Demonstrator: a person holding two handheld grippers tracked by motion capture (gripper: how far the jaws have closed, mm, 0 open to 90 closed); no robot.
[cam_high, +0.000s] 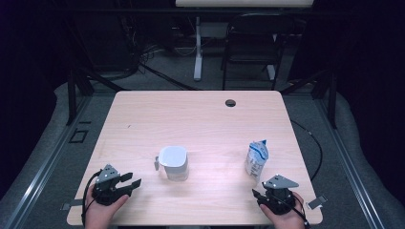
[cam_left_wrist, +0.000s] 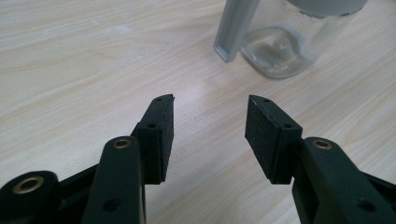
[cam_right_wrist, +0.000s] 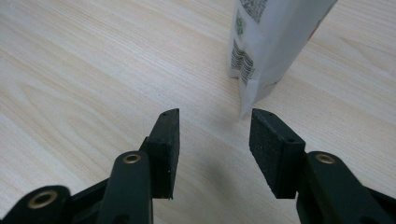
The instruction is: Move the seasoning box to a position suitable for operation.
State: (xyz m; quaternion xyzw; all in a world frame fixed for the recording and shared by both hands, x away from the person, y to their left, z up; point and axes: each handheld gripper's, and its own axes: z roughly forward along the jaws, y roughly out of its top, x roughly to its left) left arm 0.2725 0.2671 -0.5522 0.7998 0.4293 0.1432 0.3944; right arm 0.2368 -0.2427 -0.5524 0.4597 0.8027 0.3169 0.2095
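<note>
Left gripper (cam_high: 135, 180) held low at near left in the left hand (cam_high: 101, 213), jaws parted and empty, aimed right. Right gripper (cam_high: 256, 195) held low at near right in the right hand (cam_high: 285, 217), jaws likewise apart, empty.

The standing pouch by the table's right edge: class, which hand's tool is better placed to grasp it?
Right. The right tool sits open just below the pouch; the left tool is beyond the jug.

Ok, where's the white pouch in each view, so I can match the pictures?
High view: the white pouch stands right of centre, just beyond the right gripper.
Left gripper view: not in it.
Right gripper view: pouch at top right, ahead of the open jaws.
Shared landmark: the pale wooden table.
</note>
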